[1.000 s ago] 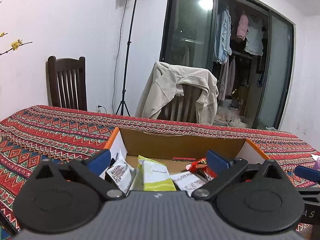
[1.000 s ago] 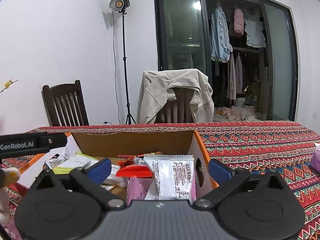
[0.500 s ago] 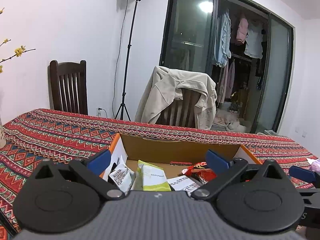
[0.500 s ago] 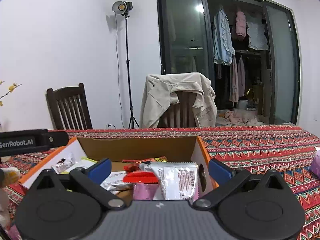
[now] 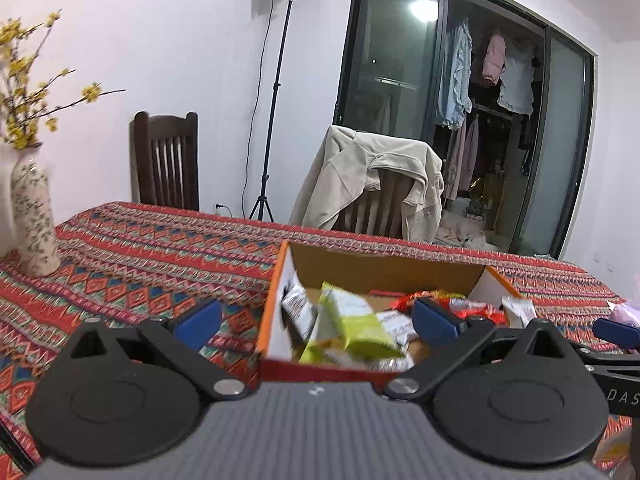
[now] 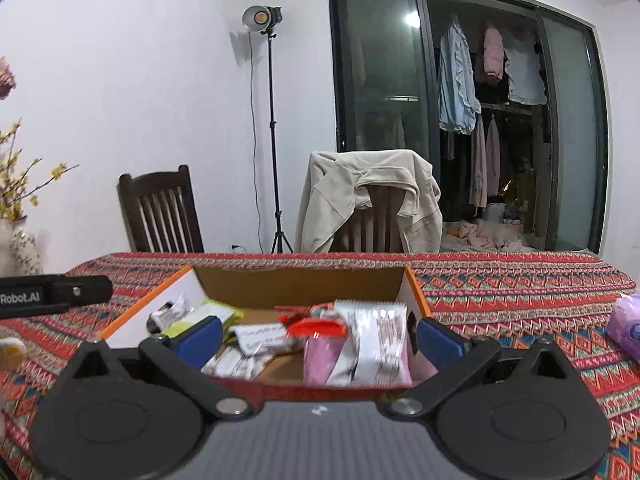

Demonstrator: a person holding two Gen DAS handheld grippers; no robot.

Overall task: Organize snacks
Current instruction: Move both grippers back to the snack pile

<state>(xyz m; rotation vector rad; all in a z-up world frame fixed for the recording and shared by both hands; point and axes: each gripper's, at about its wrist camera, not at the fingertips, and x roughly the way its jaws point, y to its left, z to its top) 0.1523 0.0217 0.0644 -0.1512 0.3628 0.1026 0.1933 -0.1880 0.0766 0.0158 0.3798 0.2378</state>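
1. Judging by the box, most snacks are already packed: a green packet, a pink packet and white wrappers are seen inside (a purple pack is left at the right edge).
2. Both the left gripper and right gripper are spread apart and empty, with the box seen low and central just beyond them.
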